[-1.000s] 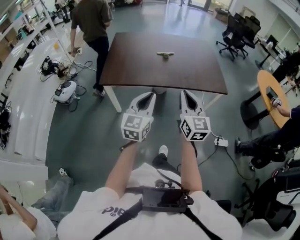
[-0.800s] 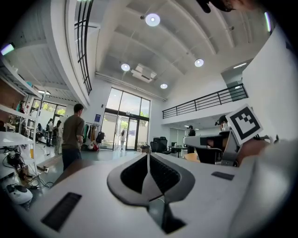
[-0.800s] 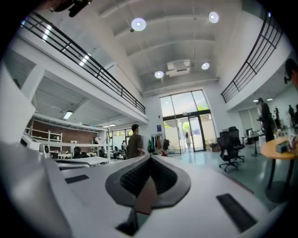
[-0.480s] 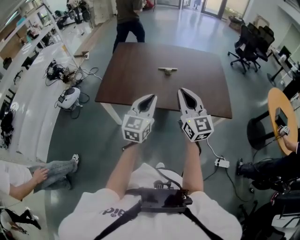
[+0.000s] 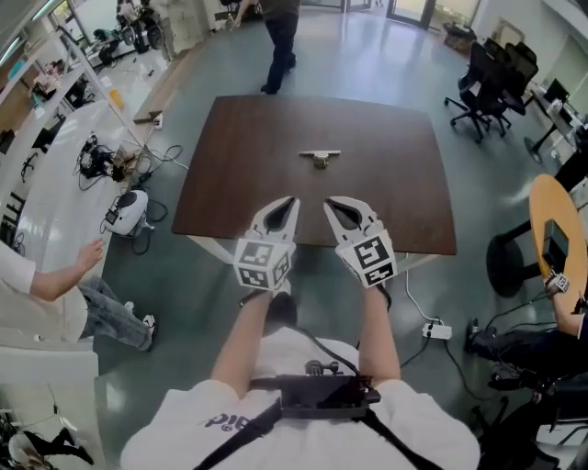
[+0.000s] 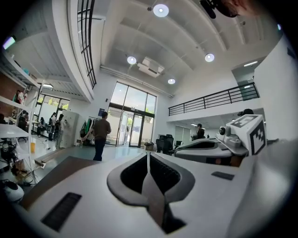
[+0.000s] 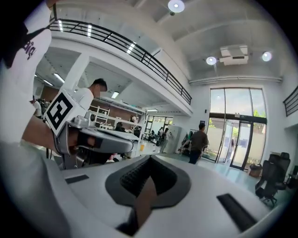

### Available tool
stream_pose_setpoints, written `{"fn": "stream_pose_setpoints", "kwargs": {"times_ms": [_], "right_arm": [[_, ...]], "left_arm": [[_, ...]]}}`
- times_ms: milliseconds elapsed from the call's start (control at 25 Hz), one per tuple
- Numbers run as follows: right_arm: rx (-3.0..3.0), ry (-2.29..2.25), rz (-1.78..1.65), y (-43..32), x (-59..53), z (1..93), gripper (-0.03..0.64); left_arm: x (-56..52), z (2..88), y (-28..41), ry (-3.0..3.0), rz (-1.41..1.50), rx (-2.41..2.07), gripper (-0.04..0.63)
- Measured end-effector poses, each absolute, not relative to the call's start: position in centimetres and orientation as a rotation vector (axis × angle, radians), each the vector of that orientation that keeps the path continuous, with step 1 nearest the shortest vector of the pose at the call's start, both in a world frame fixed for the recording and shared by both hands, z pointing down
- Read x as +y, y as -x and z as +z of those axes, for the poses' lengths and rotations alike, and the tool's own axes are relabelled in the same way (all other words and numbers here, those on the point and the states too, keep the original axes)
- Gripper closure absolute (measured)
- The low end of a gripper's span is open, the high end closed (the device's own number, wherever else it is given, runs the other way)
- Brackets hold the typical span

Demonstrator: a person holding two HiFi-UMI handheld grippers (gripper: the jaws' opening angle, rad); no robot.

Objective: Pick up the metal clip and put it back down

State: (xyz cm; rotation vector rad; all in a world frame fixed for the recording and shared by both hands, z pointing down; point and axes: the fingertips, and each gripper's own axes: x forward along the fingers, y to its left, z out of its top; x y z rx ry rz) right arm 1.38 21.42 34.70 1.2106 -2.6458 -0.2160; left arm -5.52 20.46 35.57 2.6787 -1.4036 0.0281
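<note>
The metal clip (image 5: 319, 157) lies on the far half of the dark brown table (image 5: 239, 184), well ahead of both grippers. My left gripper (image 5: 291, 200) and right gripper (image 5: 329, 202) hover side by side over the table's near edge, tips pointing at the clip, both shut with nothing between the jaws. In the left gripper view the left gripper (image 6: 148, 159) has its jaws met in a thin line, and the right gripper (image 6: 209, 148) shows beside it. In the right gripper view the right gripper (image 7: 150, 161) is also shut and empty. The clip shows in neither gripper view.
A person (image 5: 280, 27) walks beyond the table's far edge. Another person (image 5: 41, 294) sits at the left by a floor device (image 5: 124, 211) and cables. Office chairs (image 5: 487, 73) and a round wooden table (image 5: 560, 239) stand at the right. A power strip (image 5: 438, 330) lies on the floor.
Both grippers have come forward from the floor side to the table's near edge and drawn closer together. The standing person walked from the table's left side to beyond its far edge.
</note>
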Motion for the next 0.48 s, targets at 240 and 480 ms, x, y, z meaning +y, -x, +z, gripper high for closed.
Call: {"fn": "stream_pose_setpoints", "kwargs": {"times_ms": [240,480], "right_arm": [[-2.674,-1.297,-0.187,-1.0,10.6,33.8,0.612],[-2.564,-1.462,-0.209,0.3,2.3,34.0,0.612]], "left_arm": [[9.6,34.2,6.2,-2.737,-0.029,-1.345,0.571],[1.7,34.6,8.3,-2.793,-0.031,-1.269,0.571]]}}
